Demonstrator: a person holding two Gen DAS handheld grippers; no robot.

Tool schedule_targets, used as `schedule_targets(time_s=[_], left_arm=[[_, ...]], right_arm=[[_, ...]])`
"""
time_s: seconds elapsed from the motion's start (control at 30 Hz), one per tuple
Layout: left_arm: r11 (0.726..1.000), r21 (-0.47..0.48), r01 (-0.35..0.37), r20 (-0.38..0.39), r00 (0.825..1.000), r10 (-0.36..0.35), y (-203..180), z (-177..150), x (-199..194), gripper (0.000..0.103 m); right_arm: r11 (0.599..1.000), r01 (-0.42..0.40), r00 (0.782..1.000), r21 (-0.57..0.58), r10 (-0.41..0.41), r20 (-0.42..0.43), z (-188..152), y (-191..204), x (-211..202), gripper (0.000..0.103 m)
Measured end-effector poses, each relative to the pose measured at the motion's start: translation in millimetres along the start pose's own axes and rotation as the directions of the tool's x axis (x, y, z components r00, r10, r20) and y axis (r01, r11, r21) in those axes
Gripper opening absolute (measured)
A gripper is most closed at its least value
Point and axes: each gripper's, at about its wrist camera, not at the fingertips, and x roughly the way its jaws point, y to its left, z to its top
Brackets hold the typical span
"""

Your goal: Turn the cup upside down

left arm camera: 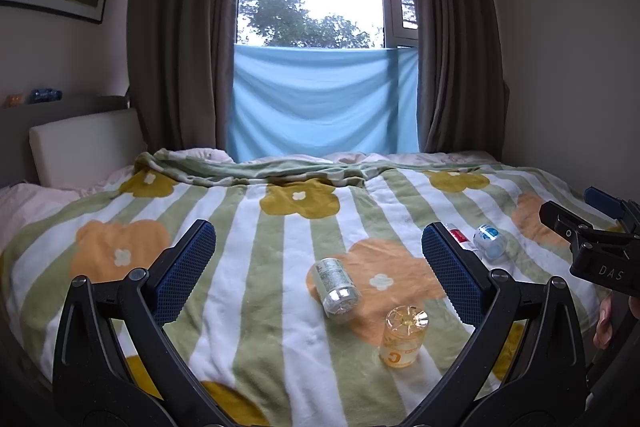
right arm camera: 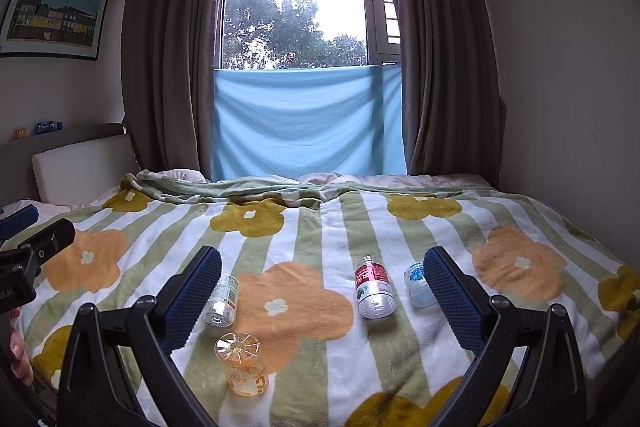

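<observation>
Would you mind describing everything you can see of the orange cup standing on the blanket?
The orange cup looks like clear, amber-tinted plastic, apparently the cut-off bottom of a bottle. It stands upside down: the moulded base with radiating ribs faces up, the open end rests on the blanket. A white band with an orange letter, seemingly inverted, wraps its lower wall. It sits at the near edge of an orange flower print, nearest the camera of the four containers. Nothing else touches it; both grippers hover open, apart from it.
</observation>
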Motion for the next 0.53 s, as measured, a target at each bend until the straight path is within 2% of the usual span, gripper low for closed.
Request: schedule_targets(time_s=[0.53], left_arm=[[0.998,0.049,-0.035,0.059,0.998,0.032,-5.7,-4.6,-4.7,0.103]], right_arm=[[1.0,-0.002,1.0,-0.002,0.002,-0.005,-2.9,8.0,-1.6,0.101]])
